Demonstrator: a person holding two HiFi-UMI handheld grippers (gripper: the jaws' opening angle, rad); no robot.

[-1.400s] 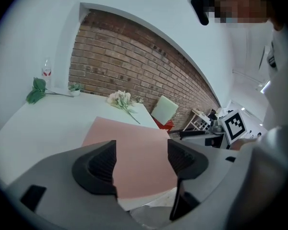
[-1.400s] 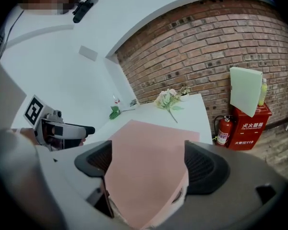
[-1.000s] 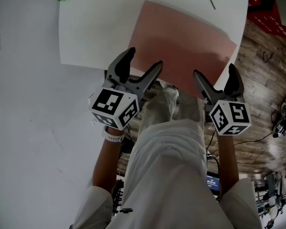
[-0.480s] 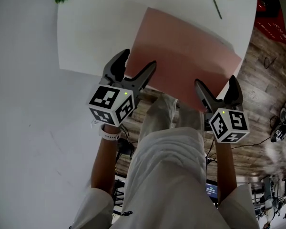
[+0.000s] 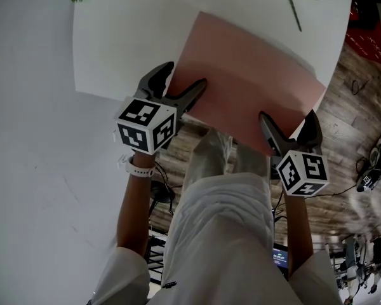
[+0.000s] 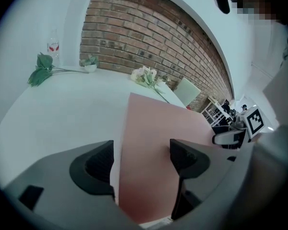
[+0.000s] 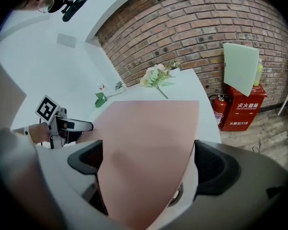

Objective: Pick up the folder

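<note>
brick wall (image 7: 206,28) backs the room, above a wood-plank floor (image 5: 359,113). a white round table (image 5: 114,43) fills most of the head view. below its rim stand the person's pale trousers (image 5: 219,227). the pink folder (image 5: 247,84) lies flat on the table, turned at an angle, its near edge sticking out past the rim. the left gripper (image 5: 184,76) is at the folder's near left corner with its jaws spread; in the left gripper view the folder's left edge runs up between them, not clamped. the right gripper (image 5: 288,117) is at the near right corner, jaws wide apart as well, and the right gripper view shows the folder filling the space between them. a red extinguisher box (image 7: 242,107) stands on the floor by the wall. pale flowers (image 7: 156,75) lie at the table's far side, and a green leafy stem (image 6: 43,71) lies off to the left. a white watch (image 5: 138,168) is on the left wrist.
</note>
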